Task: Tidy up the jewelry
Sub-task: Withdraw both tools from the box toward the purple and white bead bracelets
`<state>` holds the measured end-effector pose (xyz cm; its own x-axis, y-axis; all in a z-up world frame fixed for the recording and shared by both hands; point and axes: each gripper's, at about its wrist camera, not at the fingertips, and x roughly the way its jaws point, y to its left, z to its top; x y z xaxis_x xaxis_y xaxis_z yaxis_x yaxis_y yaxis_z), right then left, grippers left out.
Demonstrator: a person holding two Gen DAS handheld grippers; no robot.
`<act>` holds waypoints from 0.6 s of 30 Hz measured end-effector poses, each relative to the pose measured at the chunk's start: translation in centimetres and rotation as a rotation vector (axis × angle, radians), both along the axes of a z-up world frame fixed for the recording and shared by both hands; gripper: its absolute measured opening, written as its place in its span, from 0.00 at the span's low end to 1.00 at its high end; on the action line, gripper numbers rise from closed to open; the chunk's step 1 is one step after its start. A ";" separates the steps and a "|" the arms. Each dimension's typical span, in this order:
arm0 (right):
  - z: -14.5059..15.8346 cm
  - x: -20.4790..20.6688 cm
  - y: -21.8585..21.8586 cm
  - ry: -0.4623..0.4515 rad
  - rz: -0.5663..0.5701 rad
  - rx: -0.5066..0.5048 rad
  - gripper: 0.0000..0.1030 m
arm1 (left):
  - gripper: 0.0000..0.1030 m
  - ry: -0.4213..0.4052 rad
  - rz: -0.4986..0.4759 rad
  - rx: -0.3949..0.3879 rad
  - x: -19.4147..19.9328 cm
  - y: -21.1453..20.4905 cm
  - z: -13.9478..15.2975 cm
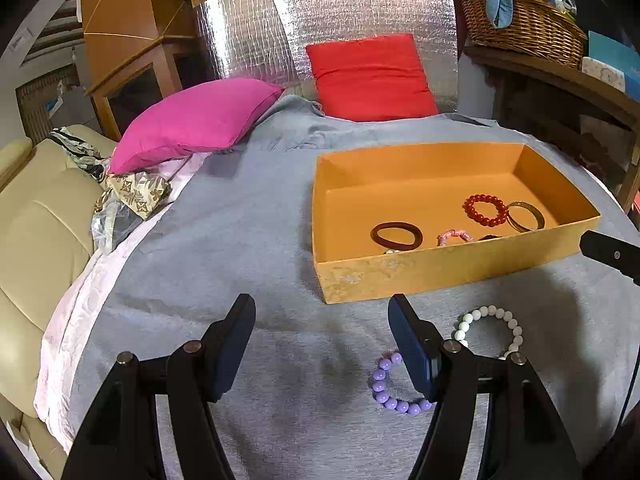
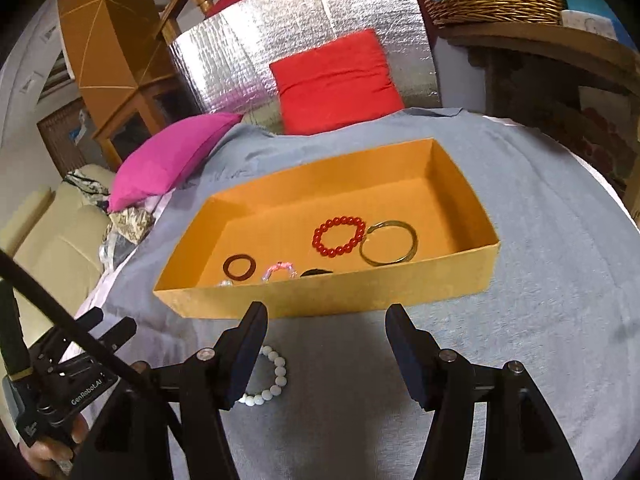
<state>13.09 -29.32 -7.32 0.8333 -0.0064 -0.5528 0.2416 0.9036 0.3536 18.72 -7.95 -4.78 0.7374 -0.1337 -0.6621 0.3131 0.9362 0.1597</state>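
Observation:
An orange box point(image 1: 440, 270) point(image 2: 320, 300) sits on the grey cloth. It holds a red bead bracelet point(image 1: 485, 210) point(image 2: 339, 237), a gold bangle point(image 1: 525, 216) point(image 2: 389, 243), a brown ring point(image 1: 396, 235) point(image 2: 239, 267) and a pink bracelet point(image 1: 454, 237) point(image 2: 279, 271). A purple bead bracelet point(image 1: 390, 386) and a white bead bracelet point(image 1: 490, 330) point(image 2: 269, 380) lie on the cloth before the box. My left gripper point(image 1: 322, 320) is open and empty, its right finger over the purple bracelet. My right gripper point(image 2: 326, 328) is open and empty, just right of the white bracelet.
A pink cushion point(image 1: 192, 120) and a red cushion point(image 1: 372, 76) lie behind the box. A cream sofa point(image 1: 36, 232) is at the left. A wicker basket point(image 1: 524, 24) stands on a shelf at the back right. The left gripper's body point(image 2: 60, 380) shows at the right view's lower left.

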 end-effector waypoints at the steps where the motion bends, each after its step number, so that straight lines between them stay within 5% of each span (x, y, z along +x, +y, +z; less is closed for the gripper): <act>1: 0.0 0.1 0.1 0.002 0.002 0.000 0.64 | 0.68 0.001 0.000 0.000 0.1 0.0 0.0; 18: -2.4 2.3 1.6 0.103 0.056 0.007 0.64 | 0.68 0.023 -0.026 0.081 0.2 0.1 -1.5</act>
<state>15.43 -27.75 -9.73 0.7707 0.0426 -0.6358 0.2268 0.9141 0.3361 18.94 -7.89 -6.30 0.7190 -0.0979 -0.6880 0.3414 0.9121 0.2270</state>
